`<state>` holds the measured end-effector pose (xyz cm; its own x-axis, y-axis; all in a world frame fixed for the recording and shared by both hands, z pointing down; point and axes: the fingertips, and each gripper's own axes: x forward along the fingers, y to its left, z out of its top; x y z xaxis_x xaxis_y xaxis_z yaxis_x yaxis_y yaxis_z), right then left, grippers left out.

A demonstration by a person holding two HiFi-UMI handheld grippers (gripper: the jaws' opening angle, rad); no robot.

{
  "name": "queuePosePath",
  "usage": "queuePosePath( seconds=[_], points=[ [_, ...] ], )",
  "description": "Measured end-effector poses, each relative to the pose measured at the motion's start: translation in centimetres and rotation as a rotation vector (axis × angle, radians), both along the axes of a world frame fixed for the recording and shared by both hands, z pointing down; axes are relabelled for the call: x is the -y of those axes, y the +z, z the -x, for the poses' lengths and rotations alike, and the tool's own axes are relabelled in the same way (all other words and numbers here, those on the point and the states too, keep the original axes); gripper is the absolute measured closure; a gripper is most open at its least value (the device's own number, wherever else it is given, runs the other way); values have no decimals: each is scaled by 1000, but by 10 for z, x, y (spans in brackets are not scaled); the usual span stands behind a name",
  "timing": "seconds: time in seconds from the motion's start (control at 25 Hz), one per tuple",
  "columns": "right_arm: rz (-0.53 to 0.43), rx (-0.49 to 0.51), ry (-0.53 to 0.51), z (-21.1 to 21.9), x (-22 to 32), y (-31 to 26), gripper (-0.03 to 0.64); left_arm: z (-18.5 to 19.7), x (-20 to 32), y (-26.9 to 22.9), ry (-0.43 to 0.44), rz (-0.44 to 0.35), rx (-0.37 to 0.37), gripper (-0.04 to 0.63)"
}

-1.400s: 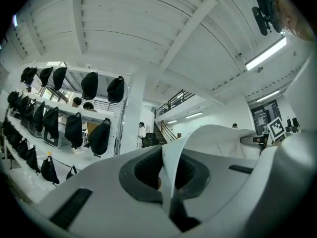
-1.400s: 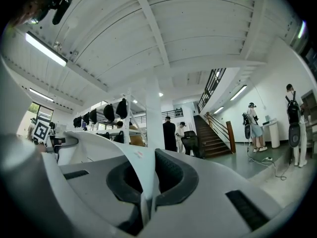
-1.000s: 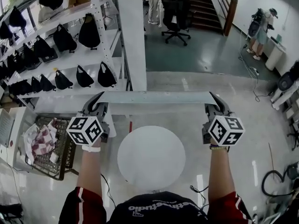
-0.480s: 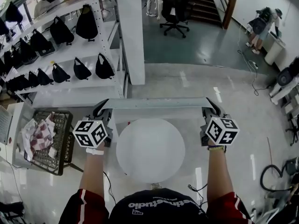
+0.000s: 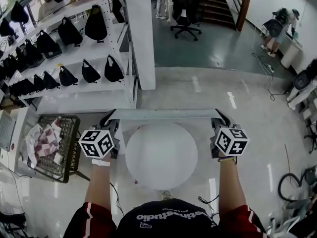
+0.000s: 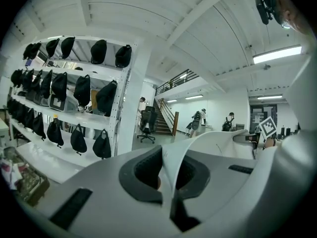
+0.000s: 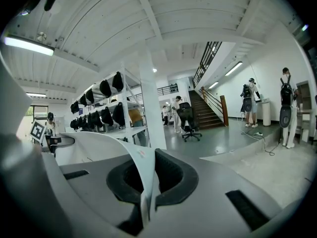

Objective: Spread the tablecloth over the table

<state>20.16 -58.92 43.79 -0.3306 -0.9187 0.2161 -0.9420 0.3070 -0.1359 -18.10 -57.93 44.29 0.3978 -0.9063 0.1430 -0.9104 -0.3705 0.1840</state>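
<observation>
1. Two grippers, the left gripper (image 5: pixel 110 119) and the right gripper (image 5: pixel 221 119), are each clamping one corner of the tablecloth (image 5: pixel 166 114). In both gripper views the dark pads (image 6: pixel 138 175) are pinching the sheet's edge tight.
2. Change vs. a sec ago: both hands are coming down. The stretched cloth edge is now sitting just beyond the far rim of the table (image 5: pixel 161 157) (earlier it was hanging well past it).
3. Meaning: the lowering phase is running. The tabletop is still showing bare, so draping is not yet done.
4. Materials: the cloth is thin, white and smooth. It is pulling into a taut, flat band btwn the grippers and curling near each grip. The table is round w/ a matte white top.
</observation>
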Motion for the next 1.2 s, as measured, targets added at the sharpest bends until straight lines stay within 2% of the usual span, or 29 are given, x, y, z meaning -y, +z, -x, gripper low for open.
queuePosePath(
  seconds=[0.16, 0.44, 0.76, 1.2],
  points=[
    [-4, -20, 9, -3, -18, 1, 589, -3, -15, 16, 14, 19, 1, 577],
    [4, -23, 12, 3, -54, 7, 589, 0, -48, 41, -4, 70, -42, 577],
    [105, -16, 11, 1, -89, 56, 589, 1, -84, 55, -3, 85, -9, 577],
    [195, -20, 37, 1, -137, 103, 589, -1, -133, 104, 23, 177, 0, 577]
  ],
)
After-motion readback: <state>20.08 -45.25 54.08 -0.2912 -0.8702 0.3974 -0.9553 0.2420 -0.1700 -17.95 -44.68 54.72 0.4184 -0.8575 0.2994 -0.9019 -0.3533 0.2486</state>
